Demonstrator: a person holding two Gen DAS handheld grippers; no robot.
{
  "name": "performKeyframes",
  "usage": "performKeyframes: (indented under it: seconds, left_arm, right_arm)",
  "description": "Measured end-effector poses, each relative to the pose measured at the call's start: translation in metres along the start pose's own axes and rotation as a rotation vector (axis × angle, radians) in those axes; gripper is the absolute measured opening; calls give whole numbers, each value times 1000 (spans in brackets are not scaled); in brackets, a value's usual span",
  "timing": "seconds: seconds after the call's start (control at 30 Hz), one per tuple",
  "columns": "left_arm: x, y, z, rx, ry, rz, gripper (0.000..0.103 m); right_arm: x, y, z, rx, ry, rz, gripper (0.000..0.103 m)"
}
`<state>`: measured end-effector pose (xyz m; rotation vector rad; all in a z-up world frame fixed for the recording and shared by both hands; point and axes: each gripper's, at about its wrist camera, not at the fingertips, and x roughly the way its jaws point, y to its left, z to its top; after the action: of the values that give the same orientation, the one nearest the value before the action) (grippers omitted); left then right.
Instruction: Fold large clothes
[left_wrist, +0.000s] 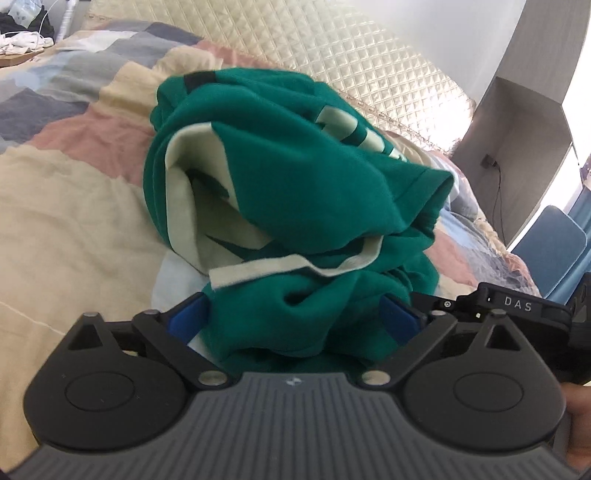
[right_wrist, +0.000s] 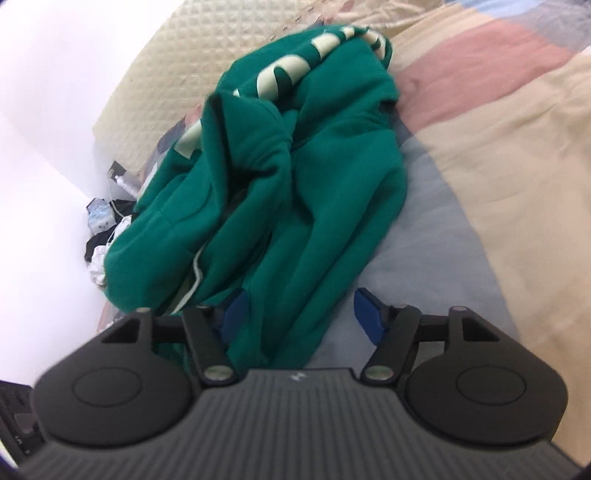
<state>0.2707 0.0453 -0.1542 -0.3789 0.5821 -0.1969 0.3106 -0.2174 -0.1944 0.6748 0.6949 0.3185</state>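
Observation:
A crumpled green sweatshirt (left_wrist: 295, 177) with pale cream lettering and trim lies in a heap on the patchwork bedspread (left_wrist: 74, 206). My left gripper (left_wrist: 293, 317) is at the heap's near edge, jaws wide, with a bunch of green cloth filling the gap between the blue pads (left_wrist: 186, 317). From the other side, my right gripper (right_wrist: 301, 314) reaches a long fold of the sweatshirt (right_wrist: 295, 192). The fold lies against its left pad (right_wrist: 236, 310), while the right pad stands clear over the grey patch of the bedspread (right_wrist: 461, 229).
A quilted cream headboard (left_wrist: 351, 55) runs behind the bed. A white wall panel (left_wrist: 517, 140) with a plugged-in cable and a blue chair (left_wrist: 554, 240) stand beside it. Loose clothes and cables (right_wrist: 99, 236) lie in the gap by the wall.

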Motion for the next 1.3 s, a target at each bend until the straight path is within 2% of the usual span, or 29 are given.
performKeyframes:
  seconds: [0.1,0.17,0.23,0.27,0.3,0.43,0.7,0.83,0.97,1.07,1.2,1.3]
  left_arm:
    - [8,1,-3,5,7,-15,86]
    - [10,2,-4,-7,-1,-24,76]
    - [10,4,-3,-32,9,-28,55]
    - [7,5,-3,-48,7,-44,47]
    - [3,5,-3,-66,2,-69,35]
    - [-15,-3,1,-88,-13,-123,24]
    - [-80,-50,-6,-1,-64,-270,20]
    - [-117,-64,-15,-12,-82,-330,20]
    - [-161,-72,-22,-56,-111,-380,20]
    - [-193,-85,-32,-37,-115,-423,20]
    - [-220,-108,-57,0,-84,-475,20]
    - [-228,-120,-72,-6,-40,-483,20]
  right_arm:
    - [10,-2,-2,5,4,39,57]
    - [16,-2,-2,12,16,49,39]
    - [19,0,-4,-3,32,49,28]
    - [18,3,-4,-29,30,44,23]
    - [16,5,-3,-40,28,46,21]
    - [3,10,2,-50,12,74,16]
    - [-52,38,4,-177,-94,80,16]
    - [-77,49,-1,-229,-107,83,16]
    - [-110,53,-8,-214,-101,110,16]
    - [-137,57,-14,-238,-111,127,16]
    - [-168,63,-21,-272,-120,138,16]
    - [-183,64,-31,-295,-125,112,16]
